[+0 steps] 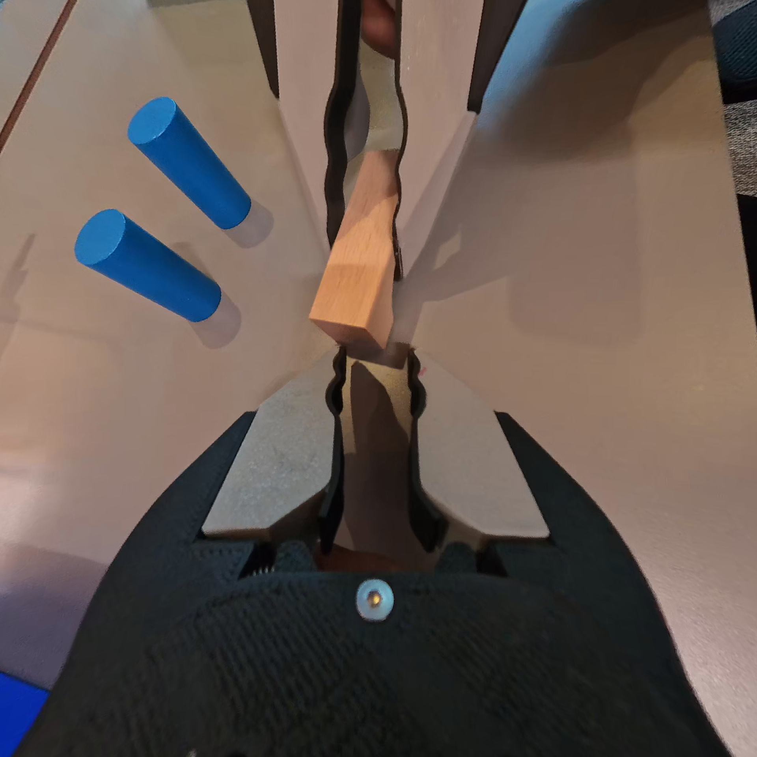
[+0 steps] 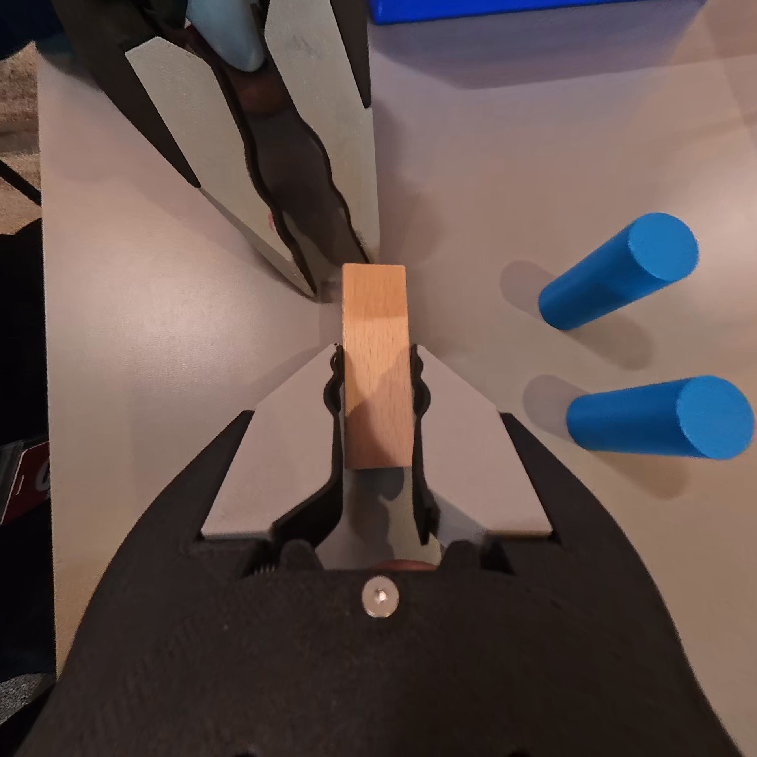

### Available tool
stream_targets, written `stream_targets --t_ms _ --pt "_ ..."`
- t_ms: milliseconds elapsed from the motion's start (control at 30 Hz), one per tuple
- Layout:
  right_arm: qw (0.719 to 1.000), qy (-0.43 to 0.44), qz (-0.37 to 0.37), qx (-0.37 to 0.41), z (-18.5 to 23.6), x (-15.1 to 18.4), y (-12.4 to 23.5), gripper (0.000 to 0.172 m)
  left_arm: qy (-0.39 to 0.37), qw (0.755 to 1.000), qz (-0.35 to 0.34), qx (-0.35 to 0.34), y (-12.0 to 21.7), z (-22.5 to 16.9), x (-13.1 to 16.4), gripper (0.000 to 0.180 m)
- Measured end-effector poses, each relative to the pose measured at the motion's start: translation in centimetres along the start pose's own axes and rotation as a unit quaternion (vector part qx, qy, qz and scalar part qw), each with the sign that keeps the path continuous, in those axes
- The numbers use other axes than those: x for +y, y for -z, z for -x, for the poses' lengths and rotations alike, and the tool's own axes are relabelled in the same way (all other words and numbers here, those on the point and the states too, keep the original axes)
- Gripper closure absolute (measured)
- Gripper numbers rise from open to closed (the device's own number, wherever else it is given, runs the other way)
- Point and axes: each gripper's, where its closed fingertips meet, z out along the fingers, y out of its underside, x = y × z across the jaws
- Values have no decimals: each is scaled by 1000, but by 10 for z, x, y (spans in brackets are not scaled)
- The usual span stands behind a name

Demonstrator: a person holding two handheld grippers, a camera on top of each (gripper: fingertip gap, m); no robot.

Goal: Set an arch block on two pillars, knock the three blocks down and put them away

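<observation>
Near the tabletop's middle, beside two upright blue pillars, the wooden arch block, judged light, stiff and smooth, was clamped flank-to-flank by the right gripper, while the left gripper stood empty.

- My pale table carries everything.
- Two blue pillars stand upright on it, near each other.
- A blue box sits at the far edge.
</observation>
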Motion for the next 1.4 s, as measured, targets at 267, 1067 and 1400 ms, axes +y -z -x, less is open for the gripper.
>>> stream_targets --t_ms 267,1067,1400 --pt "999 16 -11 30 -28 -18 36 141 2 1000 0 -3 0 1 0 151" --pt "997 72 -5 9 -117 -52 34 142 11 1000 2 1 1 2 2 151" --pt "997 71 -12 14 -119 -47 33 141 12 1000 2 2 1 2 2 151"
